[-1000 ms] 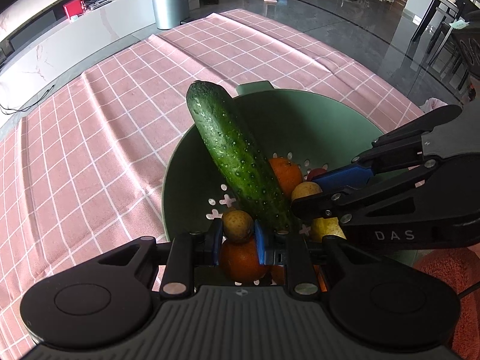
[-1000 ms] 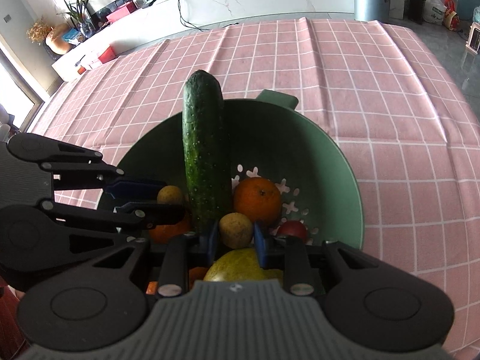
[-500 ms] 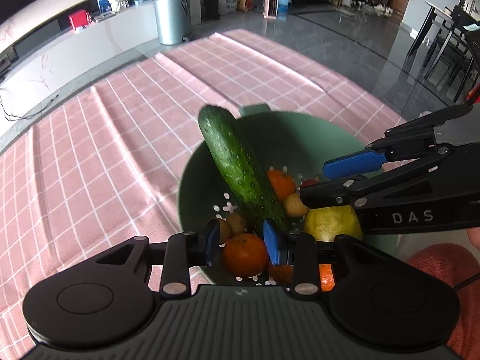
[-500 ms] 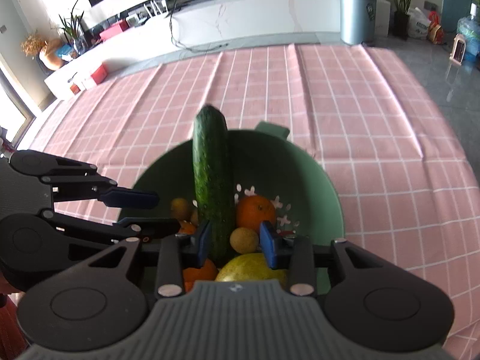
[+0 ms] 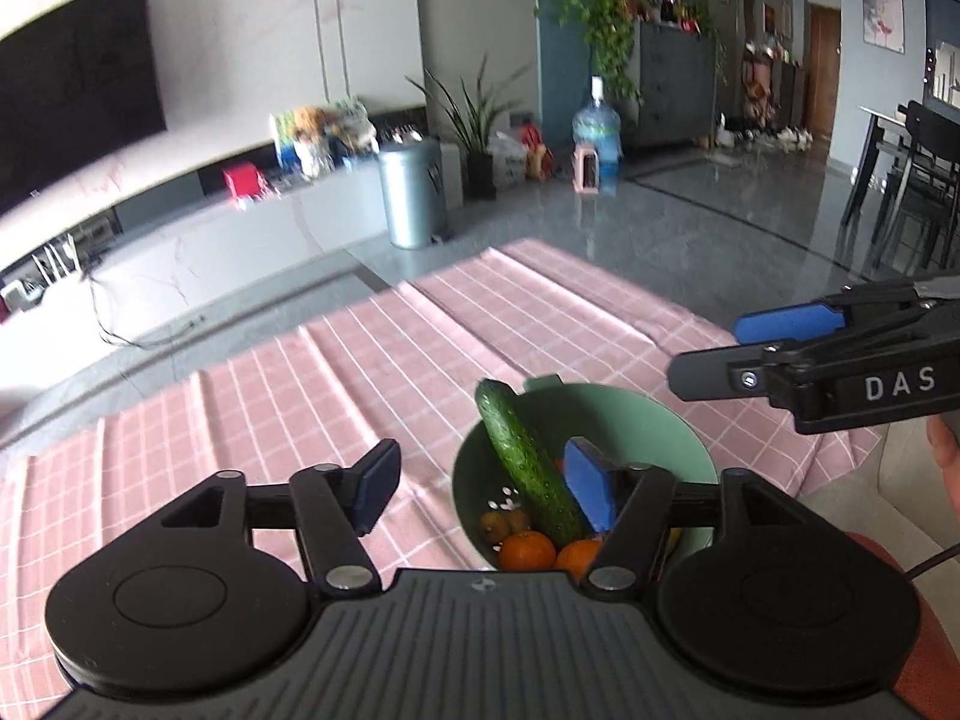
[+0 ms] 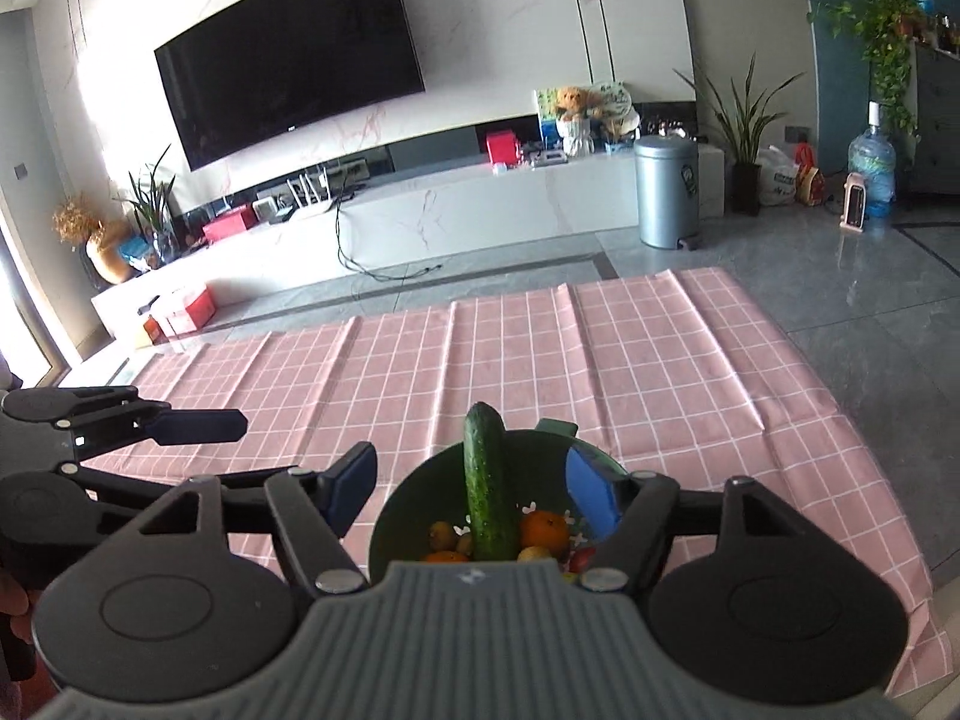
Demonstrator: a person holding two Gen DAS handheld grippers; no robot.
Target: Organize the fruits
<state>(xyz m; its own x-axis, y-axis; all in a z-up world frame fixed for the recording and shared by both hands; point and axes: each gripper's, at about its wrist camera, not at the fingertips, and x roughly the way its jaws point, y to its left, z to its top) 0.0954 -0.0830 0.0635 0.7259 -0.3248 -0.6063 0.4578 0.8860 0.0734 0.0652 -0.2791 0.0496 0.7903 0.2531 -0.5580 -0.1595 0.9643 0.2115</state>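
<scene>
The left hand-held gripper (image 5: 483,489) hangs above the bench (image 5: 312,384), its jaws opening wide with nothing held between them. The right hand-held gripper (image 6: 471,489) is likewise empty, jaws opening. Below and ahead of both sits the green colander (image 6: 414,492) on the pink checked cloth. In it a cucumber (image 6: 487,480) leans, its long axis running from the colander's floor up over the far rim, pointing away from both grippers. Oranges (image 5: 528,549) and smaller fruits lie at its foot. Neither gripper looks clearly nearer; the colander lies slightly right of the left one and dead ahead of the right.
</scene>
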